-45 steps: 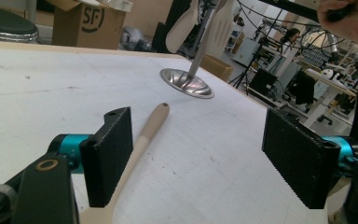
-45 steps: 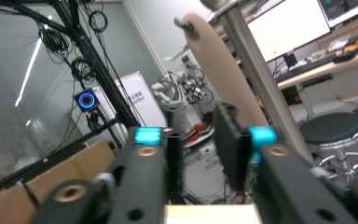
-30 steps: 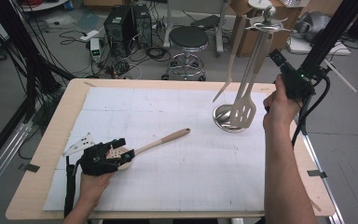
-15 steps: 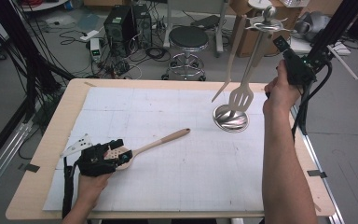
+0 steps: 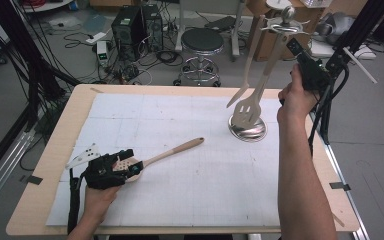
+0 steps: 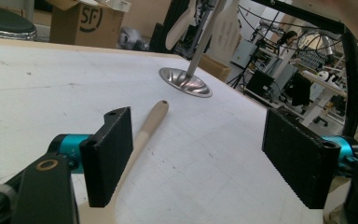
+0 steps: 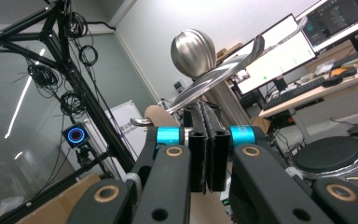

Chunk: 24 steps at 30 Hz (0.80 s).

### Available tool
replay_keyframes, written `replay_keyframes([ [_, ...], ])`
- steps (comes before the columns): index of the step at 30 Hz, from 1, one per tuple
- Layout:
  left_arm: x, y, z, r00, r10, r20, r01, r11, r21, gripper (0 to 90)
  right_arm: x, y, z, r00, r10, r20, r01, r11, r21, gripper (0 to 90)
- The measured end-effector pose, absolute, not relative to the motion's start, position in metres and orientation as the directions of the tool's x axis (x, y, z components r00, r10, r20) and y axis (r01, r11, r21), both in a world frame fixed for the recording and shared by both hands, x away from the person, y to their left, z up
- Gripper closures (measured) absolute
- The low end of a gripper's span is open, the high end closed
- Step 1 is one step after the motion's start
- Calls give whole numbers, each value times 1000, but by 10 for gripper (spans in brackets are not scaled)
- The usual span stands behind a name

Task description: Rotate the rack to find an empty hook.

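While the left gripper (image 5: 122, 167) rests on the white mat (image 5: 180, 200) at the table's near left, its jaws stand wide open astride the head end of a wooden spoon (image 5: 172, 151); in the left gripper view the pale handle (image 6: 145, 128) passes beside the left pad without being pinched. From there the handle runs toward the metal utensil stand (image 5: 248, 131), well apart at the far right. That stand's rod rises to a ball top (image 7: 193, 49), with a slotted wooden turner (image 5: 245, 110) hanging from its arms. Raised beside the hooks, the right gripper (image 5: 307, 70) has its jaws pressed flat together, and whether anything thin is caught between them cannot be told. By judgement, the spoon is light, stiff and dry, not fragile; its rounded handle may roll, so a hold across the neck just above the bowl seems surest.
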<state>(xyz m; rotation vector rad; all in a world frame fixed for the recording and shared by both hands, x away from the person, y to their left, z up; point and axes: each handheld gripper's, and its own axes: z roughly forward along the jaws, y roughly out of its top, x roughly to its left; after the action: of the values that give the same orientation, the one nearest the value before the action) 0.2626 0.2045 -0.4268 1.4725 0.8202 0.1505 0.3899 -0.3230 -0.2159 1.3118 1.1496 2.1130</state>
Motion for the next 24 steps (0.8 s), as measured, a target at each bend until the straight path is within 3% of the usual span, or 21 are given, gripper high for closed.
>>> replay_keyframes([
  [24,263,204,-427,728,563,-392,384,139,913,252,387,-312,-218,-493,676,547,80,-591,803,900],
])
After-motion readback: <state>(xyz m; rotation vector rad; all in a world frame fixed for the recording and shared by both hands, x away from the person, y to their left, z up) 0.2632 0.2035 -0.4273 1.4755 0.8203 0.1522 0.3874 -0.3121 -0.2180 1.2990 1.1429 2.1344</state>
